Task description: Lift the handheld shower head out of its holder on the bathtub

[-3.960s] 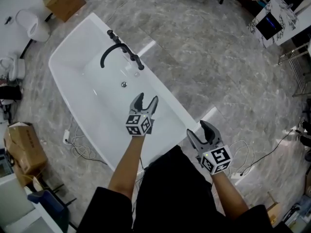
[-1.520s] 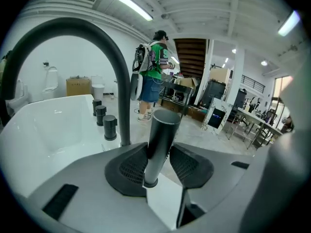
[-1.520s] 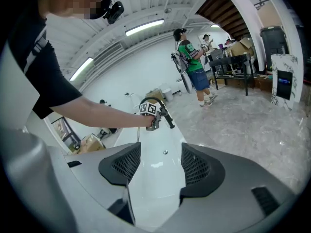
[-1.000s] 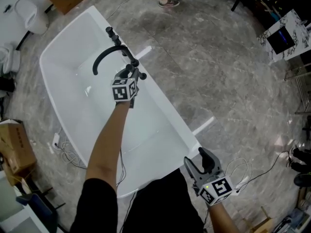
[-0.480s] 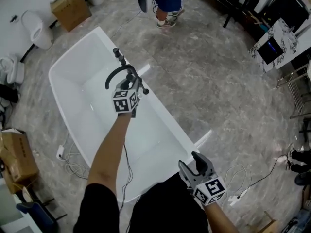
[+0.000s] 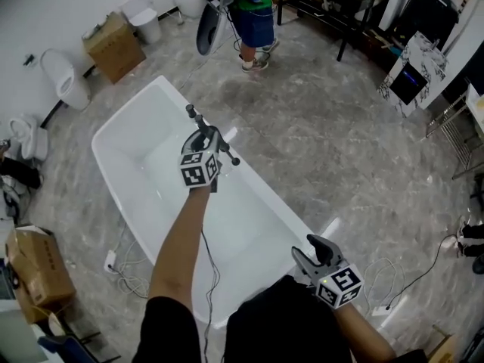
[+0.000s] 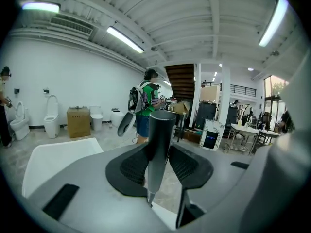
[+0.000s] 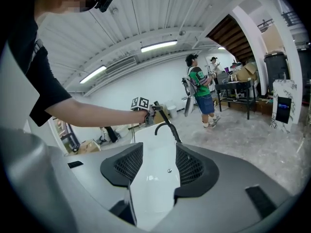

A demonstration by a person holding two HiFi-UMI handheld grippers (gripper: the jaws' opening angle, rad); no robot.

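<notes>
1. The dark grey, cylindrical metal shower head handle [image 7: 158, 144] is clamped between the fingers [image 7: 130, 166] of the left gripper [image 6: 203, 138]. It stands roughly upright between the ribbed pads, with its flat top above them and its tapered end below.
2. Below and beyond those fingers lies the white freestanding bathtub [image 6: 151, 172]. The black arched tap fitting [image 8: 164, 123] sits on its rim just beside the fingers. The holder itself cannot be made out.
3. The step in hand is judged to be the lift itself. The handle appears to be clear above the rim, so the task looks nearly or fully done.
4. The right gripper [image 6: 321, 252] is held well apart from the fitting, near the person's body. Its fingers [image 8: 127, 165] stand apart and are closing, with nothing between them.
5. For the next move, a steady clamp would be called for. The handle would be carried up and away from the fitting, so that any hose trailing under the fingers is not snagged. No hose is clearly seen.
</notes>
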